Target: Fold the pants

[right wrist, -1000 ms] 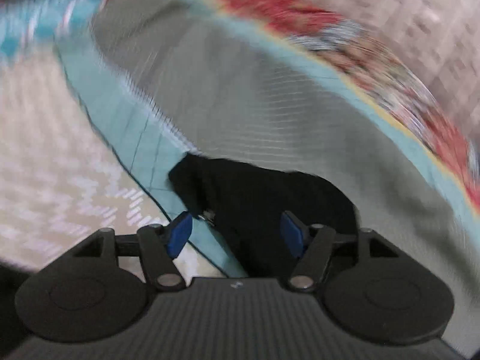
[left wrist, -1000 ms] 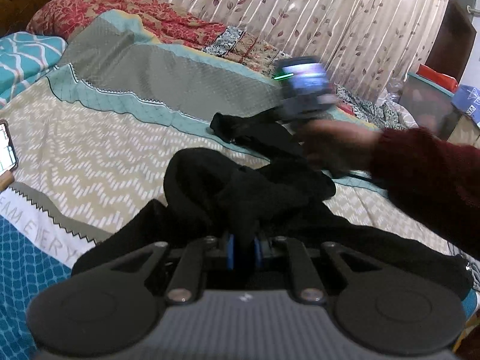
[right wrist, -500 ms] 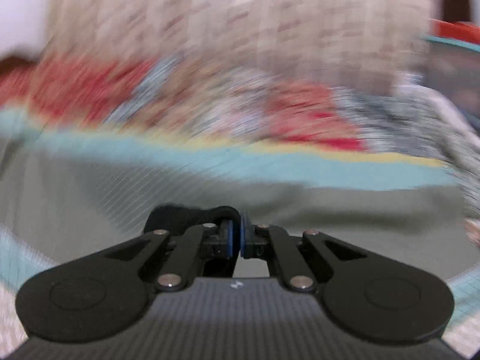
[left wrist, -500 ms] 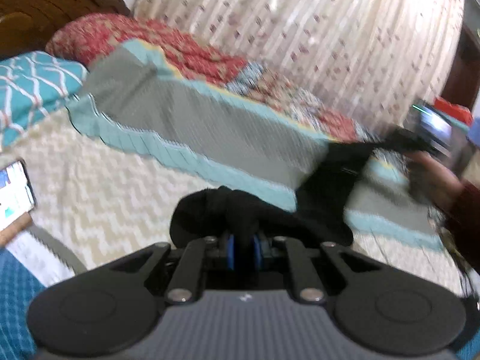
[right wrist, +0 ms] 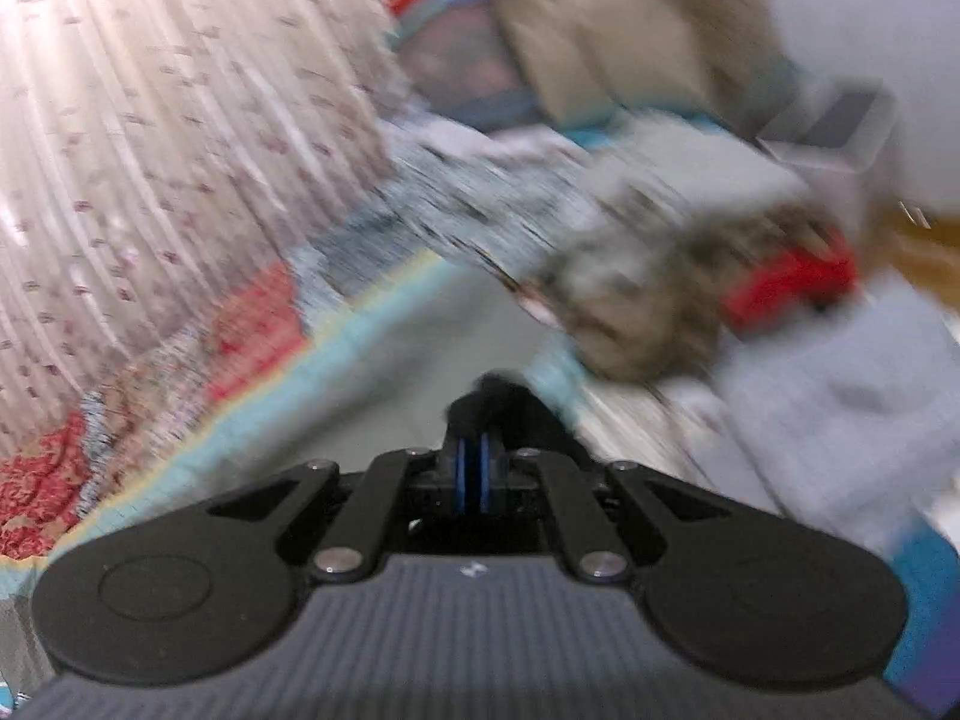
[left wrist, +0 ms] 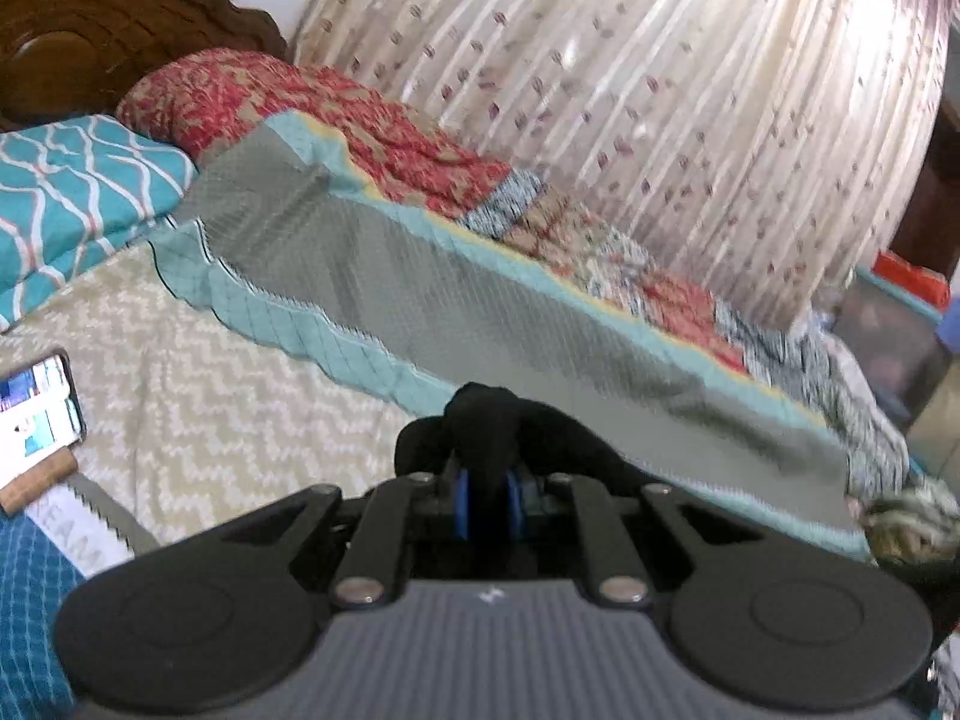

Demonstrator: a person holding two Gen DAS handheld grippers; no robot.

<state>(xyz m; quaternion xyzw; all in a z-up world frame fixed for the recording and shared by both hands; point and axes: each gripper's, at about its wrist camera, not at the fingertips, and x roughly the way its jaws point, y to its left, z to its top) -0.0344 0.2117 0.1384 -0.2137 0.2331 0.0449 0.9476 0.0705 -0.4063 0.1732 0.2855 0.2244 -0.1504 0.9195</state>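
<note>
The left gripper [left wrist: 487, 501] has its fingers clamped on a bunched fold of the black pants [left wrist: 480, 432], lifted above the bed [left wrist: 252, 432]; the right gripper [right wrist: 473, 474] pinches another black fold, fingers nearly together; a phone [left wrist: 36, 414] lies at the bed's left edge.

right view: motion-blurred, clutter [right wrist: 648, 300] unreadable | pants [left wrist: 498, 426]: mostly hidden behind left gripper [left wrist: 487, 495] | phone [left wrist: 36, 414]: cut by left edge

The right gripper [right wrist: 472, 474] has clamped the black pants [right wrist: 498, 405] and swung away.
</note>
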